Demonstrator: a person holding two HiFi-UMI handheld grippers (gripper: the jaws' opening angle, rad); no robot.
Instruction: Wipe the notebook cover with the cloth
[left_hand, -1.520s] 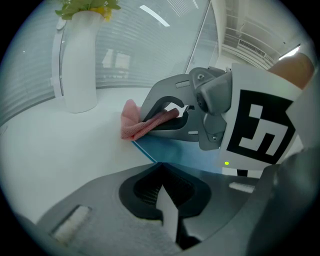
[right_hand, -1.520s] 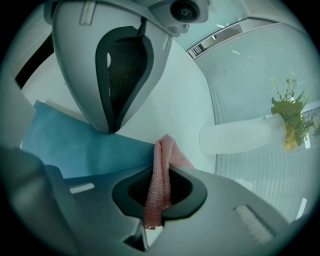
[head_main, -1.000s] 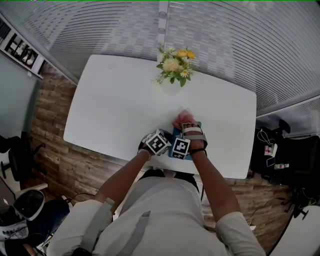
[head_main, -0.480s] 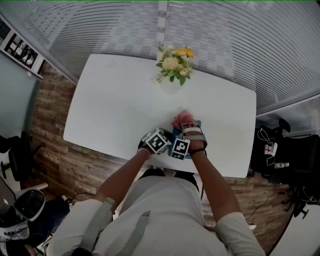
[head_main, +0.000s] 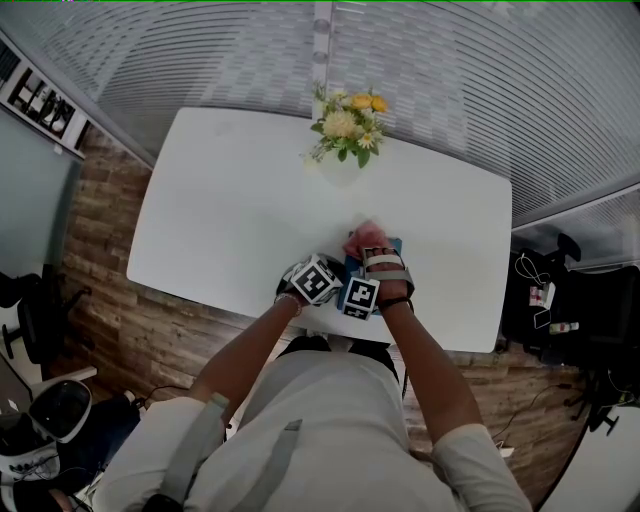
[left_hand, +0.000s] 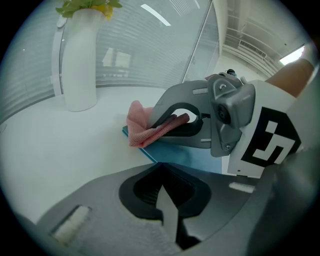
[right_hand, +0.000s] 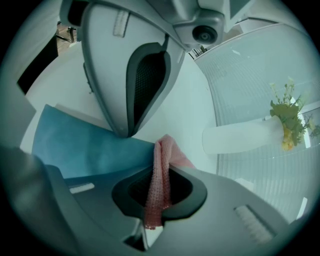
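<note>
Right claw (right_hand: 159, 184) is clamped tight on the pink cloth (right_hand: 164, 149), bunched at one edge of the blue notebook (right_hand: 85, 147). Left claw (left_hand: 161, 167), closed and empty, noses against another notebook edge on the white surface (left_hand: 55, 150). Looks like mid-wipe: the next move calls for dragging the cloth flat across the cover.
</note>
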